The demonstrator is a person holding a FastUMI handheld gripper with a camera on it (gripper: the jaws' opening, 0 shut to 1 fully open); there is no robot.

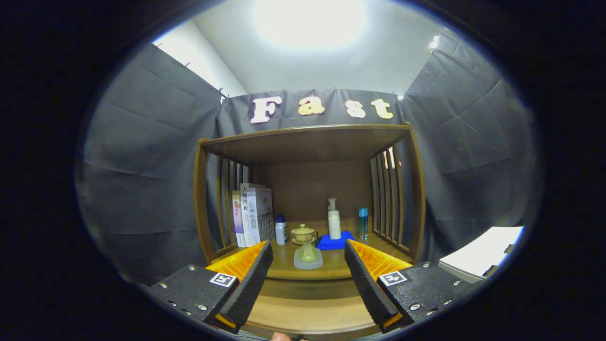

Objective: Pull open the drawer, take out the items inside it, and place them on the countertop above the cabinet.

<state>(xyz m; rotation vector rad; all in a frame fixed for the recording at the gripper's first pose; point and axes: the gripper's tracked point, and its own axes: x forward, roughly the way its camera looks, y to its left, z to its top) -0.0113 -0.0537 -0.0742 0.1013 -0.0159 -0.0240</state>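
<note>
A brown wooden cabinet (203, 199) with a slatted hutch stands straight ahead. Its countertop (284, 265) lies just beyond my fingers. My gripper (307, 246) is open, with nothing between its fingers. Ahead of the gap, near the countertop's front edge, sits a small pale green piece on a cloudy base (308, 255). Below that edge, between the fingers, there is a darker wooden band (307, 289) and then a lighter wooden surface (307, 315). I cannot tell whether this is the drawer or how it stands.
On the countertop, upright books (251, 213) lean at the left beside a small white bottle (281, 230). A lidded cup (303, 234), a pump bottle (334, 220) on a blue pad (335, 243) and a teal bottle (363, 222) stand behind. A white flat thing (478, 258) lies right of the cabinet.
</note>
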